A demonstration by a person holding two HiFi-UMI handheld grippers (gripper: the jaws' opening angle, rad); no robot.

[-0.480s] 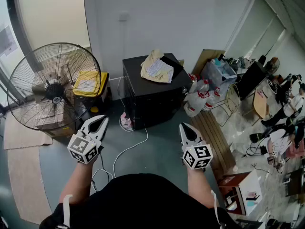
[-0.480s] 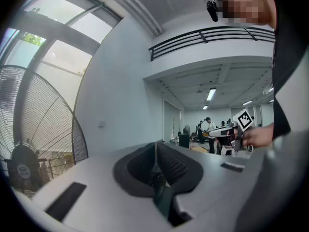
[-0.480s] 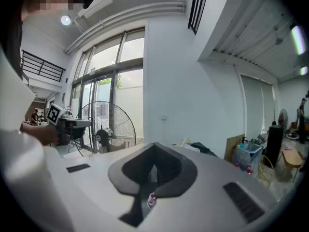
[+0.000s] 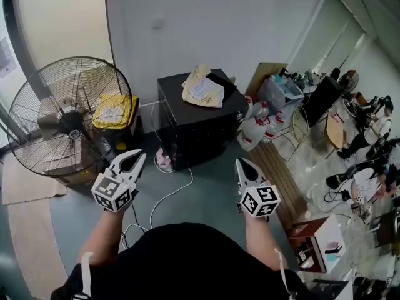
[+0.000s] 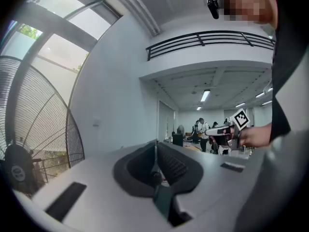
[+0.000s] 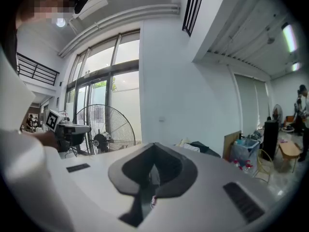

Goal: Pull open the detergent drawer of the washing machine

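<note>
A low black washing machine (image 4: 197, 120) stands against the white wall with a crumpled yellowish cloth (image 4: 201, 87) on its top. Its front is dark, and I cannot make out a drawer on it. My left gripper (image 4: 136, 155) hangs shut over the floor, short of the machine's left corner, with nothing in it. My right gripper (image 4: 240, 162) is shut and bare too, short of the machine's right corner. In the left gripper view the jaws (image 5: 155, 146) meet, and in the right gripper view the jaws (image 6: 154, 146) also meet. The machine (image 6: 205, 148) shows beyond them to the right.
A large floor fan (image 4: 69, 120) stands at the left with a yellow box (image 4: 115, 110) behind it. Water bottles (image 4: 256, 130) and a wooden board (image 4: 275, 174) lie right of the machine. A white cable (image 4: 165, 195) trails across the floor between my grippers. Clutter and people fill the far right.
Both grippers stay where they were, still shut. Only the head view has shifted slightly.
</note>
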